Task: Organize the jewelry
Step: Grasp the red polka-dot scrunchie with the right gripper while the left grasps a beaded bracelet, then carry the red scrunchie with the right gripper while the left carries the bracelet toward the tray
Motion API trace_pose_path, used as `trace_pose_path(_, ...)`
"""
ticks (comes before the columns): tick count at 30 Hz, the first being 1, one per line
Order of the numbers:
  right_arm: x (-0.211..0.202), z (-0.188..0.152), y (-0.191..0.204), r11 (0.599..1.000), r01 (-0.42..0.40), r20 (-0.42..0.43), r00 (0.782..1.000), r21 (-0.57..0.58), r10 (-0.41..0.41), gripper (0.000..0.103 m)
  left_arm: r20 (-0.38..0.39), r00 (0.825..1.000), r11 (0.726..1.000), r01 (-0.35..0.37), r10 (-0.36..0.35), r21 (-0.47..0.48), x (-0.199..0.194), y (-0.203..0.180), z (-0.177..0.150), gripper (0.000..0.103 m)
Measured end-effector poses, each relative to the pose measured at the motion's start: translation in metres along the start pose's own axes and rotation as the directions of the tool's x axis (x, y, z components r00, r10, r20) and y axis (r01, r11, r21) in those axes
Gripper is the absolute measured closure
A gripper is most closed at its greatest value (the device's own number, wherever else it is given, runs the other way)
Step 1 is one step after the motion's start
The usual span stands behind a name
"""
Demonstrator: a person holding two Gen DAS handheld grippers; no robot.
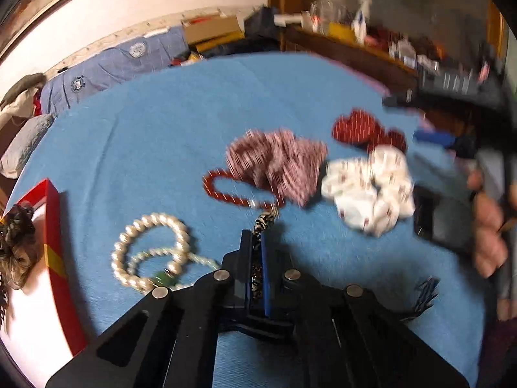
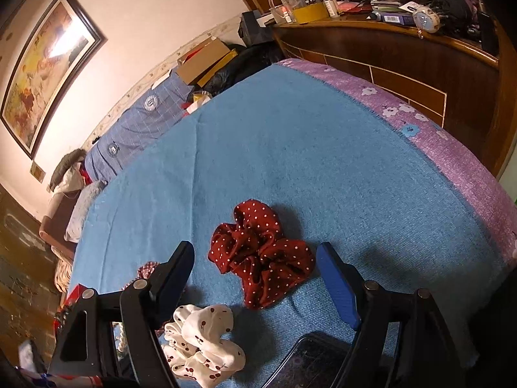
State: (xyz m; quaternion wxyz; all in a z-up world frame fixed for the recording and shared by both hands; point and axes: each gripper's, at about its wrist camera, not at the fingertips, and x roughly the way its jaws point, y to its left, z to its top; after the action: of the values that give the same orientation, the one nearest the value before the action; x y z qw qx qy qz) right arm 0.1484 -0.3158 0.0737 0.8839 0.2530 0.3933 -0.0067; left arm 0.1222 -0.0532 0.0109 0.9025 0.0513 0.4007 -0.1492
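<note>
While the left wrist view is smeared by motion, it shows the left gripper (image 1: pixel 255 242) clenched on a leopard-print band (image 1: pixel 265 220) that sticks out past its fingertips above the blue blanket (image 1: pixel 145 135). The red box (image 1: pixel 53 226) at the left edge looks like the destination, so carry the band over the pearl bracelets (image 1: pixel 148 252) without snagging them or the red bead bracelet (image 1: pixel 226 190), and release only once above the box.

From the right wrist view, the right gripper (image 2: pixel 255 262) hangs spread wide and empty around the red polka-dot scrunchie (image 2: pixel 261 255), with the cherry-print scrunchie (image 2: pixel 200 339) nearer the camera. Lower squarely before squeezing.
</note>
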Motion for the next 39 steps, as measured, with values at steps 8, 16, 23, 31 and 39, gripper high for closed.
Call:
trace_pose_path(8, 0.019, -0.003, 0.008, 0.996, 0.069, -0.033, 0.997, -0.061, -0.071, 0.021, 0.120, 0.993, 0.999, -0.012, 0.018, -0.053, -0.033, 0.022, 0.009, 0.099)
trace_pose_path(16, 0.046, -0.013, 0.025, 0.969, 0.147, -0.080, 0.983, -0.198, -0.166, 0.043, 0.111, 0.994, 0.999, -0.018, 0.023, -0.050, -0.033, 0.020, 0.006, 0.099)
trace_pose_path(23, 0.014, -0.010, 0.019, 0.983, 0.085, 0.017, 0.996, -0.164, -0.083, 0.083, 0.130, 0.990, 0.997, -0.041, 0.051, -0.072, -0.035, 0.026, 0.005, 0.099)
trace_pose_path(31, -0.030, -0.035, 0.063, 0.963, -0.066, 0.143, 0.984, -0.263, 0.106, 0.083, 0.144, 0.983, 0.990, -0.100, 0.114, -0.101, -0.035, 0.034, 0.007, 0.099)
trace_pose_path(39, -0.023, -0.064, 0.096, 0.918, -0.110, 0.070, 0.987, -0.380, 0.148, 0.083, 0.139, 0.981, 0.985, -0.122, 0.138, -0.118, -0.034, 0.039, 0.007, 0.099)
